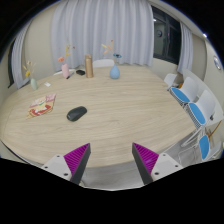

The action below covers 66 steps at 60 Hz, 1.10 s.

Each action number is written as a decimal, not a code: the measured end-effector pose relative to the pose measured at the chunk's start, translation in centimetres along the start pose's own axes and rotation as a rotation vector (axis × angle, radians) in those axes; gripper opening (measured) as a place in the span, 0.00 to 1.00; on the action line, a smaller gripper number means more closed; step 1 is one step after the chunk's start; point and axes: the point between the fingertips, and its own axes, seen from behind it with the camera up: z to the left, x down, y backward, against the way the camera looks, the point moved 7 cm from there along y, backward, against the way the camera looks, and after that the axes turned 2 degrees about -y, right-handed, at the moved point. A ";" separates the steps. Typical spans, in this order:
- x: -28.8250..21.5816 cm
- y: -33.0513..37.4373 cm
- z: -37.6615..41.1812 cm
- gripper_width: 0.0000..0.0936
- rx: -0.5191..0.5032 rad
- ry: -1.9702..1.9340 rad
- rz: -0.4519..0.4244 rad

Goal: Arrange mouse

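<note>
A mouse (pixel 77 113) lies on the desk (pixel 120 110) well ahead of the gripper (pixel 112 160), to the left of its open fingers, with nothing between them. Further left on the desk sits a small stack of items (pixel 41 105), while a bottle (pixel 88 68) and a cup (pixel 115 72) stand near the far edge before the curtains (pixel 95 25). Chairs (pixel 190 100) line the desk's right side.

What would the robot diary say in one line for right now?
claw: open, empty | mouse: on table, beyond fingers, untouched | step: grasp not yet done
</note>
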 end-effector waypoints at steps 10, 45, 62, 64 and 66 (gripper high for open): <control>-0.1 -0.3 3.3 0.93 -0.046 0.025 -0.026; 0.4 -5.9 16.3 0.92 -0.137 0.084 -0.040; -3.6 -13.8 17.4 0.92 -0.101 0.045 -0.048; -3.8 -14.7 17.7 0.92 -0.102 0.042 -0.051; -4.3 -15.6 18.1 0.92 -0.105 0.039 -0.049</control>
